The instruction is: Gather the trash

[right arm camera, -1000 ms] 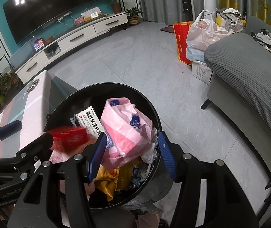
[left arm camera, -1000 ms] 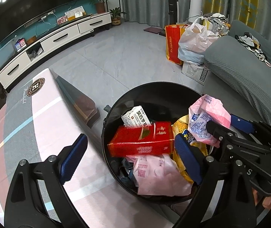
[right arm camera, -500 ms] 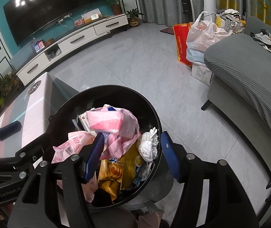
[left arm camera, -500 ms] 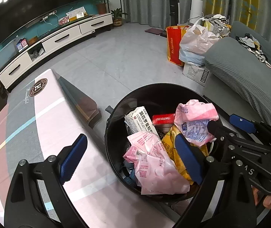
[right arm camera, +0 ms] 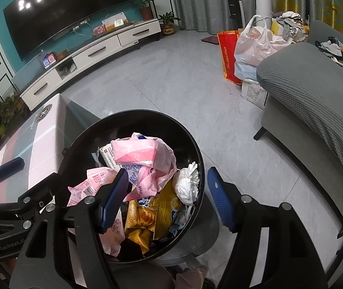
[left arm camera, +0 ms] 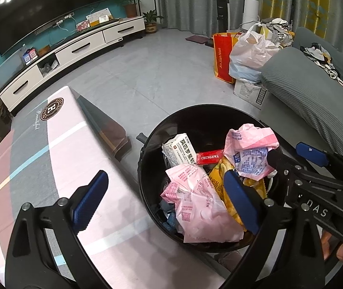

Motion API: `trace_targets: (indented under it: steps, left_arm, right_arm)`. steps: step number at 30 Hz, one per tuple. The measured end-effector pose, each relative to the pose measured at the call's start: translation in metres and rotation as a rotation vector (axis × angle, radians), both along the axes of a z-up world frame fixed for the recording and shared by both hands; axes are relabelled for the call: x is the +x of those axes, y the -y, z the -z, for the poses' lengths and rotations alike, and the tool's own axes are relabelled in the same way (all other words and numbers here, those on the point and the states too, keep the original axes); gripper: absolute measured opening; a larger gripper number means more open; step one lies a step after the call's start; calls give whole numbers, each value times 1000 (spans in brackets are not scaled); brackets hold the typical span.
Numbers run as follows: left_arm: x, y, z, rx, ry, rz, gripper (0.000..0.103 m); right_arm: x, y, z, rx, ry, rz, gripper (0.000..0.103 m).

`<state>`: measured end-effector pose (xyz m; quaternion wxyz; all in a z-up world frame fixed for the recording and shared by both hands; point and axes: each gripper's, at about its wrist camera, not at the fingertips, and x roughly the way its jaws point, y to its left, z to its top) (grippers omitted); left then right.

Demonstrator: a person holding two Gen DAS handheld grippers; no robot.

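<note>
A round black bin [left arm camera: 147,159] stands beside the table, full of trash: a red box [left arm camera: 210,157], a white packet [left arm camera: 179,149], a pink wrapper [left arm camera: 200,204], a yellow packet [left arm camera: 217,180]. My left gripper [left arm camera: 166,201] hangs open above the bin's near-left rim, with nothing between its pads. On top of the pile lies a crumpled pink bag [right arm camera: 145,154], next to a white tissue [right arm camera: 187,183]. My right gripper [right arm camera: 166,200] hovers over the bin [right arm camera: 195,149] with its jaws opening; the pads touch nothing. Each gripper shows in the other's view: the right [left arm camera: 291,154], the left [right arm camera: 27,175].
A table with a pink and grey cloth [left arm camera: 39,168] lies left of the bin. A grey sofa [left arm camera: 315,96] runs along the right. A red bag [left arm camera: 224,55], a plastic bag and a box stand on the floor by the sofa. A white TV cabinet [left arm camera: 75,48] lines the far wall.
The red box dropped from between the left fingers into the bin. The pink bag slipped out of the right gripper and settled on the pile. The right jaws have spread wider.
</note>
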<state>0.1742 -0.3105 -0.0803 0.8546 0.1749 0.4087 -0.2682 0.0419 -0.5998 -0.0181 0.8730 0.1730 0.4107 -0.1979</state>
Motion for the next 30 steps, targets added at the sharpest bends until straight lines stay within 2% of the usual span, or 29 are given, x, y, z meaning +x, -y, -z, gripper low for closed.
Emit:
trace_targets:
  steps: [6,14,17,30]
  left_arm:
    - [-2,-4,-2,0,7,-7,98]
    - [-4,-7,-5,3,12,-22,100]
    - [-4,-9,-6,7,12,-30,100]
    - [-4,-13,-4,24,17,-64,100]
  right_arm:
    - [-4,2,-3,-3,6,8,74]
    - [-7,3,-6,-3,4,12,76]
    - [-9,1,-8,-9,8,15,83]
    - [-10,0,-9,-9,-11,6,89]
